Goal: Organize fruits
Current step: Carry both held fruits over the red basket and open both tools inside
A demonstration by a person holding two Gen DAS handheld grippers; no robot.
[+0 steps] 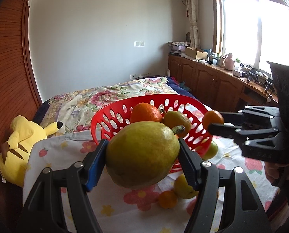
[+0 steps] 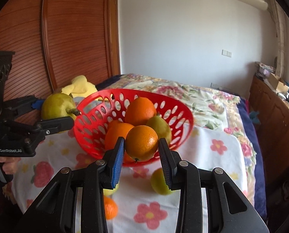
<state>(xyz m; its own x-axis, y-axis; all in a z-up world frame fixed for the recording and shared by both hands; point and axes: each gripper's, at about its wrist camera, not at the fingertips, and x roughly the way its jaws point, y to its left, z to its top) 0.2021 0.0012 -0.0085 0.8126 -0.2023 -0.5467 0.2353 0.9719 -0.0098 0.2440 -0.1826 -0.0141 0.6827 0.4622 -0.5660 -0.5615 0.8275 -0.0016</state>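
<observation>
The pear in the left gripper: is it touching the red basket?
Cannot tell. In the left wrist view the pear overlaps the red basket. In the right wrist view its stem seems to meet the rim, but no gap or contact shows plainly. The left gripper clamps it.

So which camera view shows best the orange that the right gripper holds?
The right wrist view. There the orange sits large and near, between the two fingers of the right gripper, just in front of the red basket. The left wrist view shows it only small, half hidden behind the fingertips.

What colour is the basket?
Red, with oval holes; the basket shows best in the right wrist view.
</observation>
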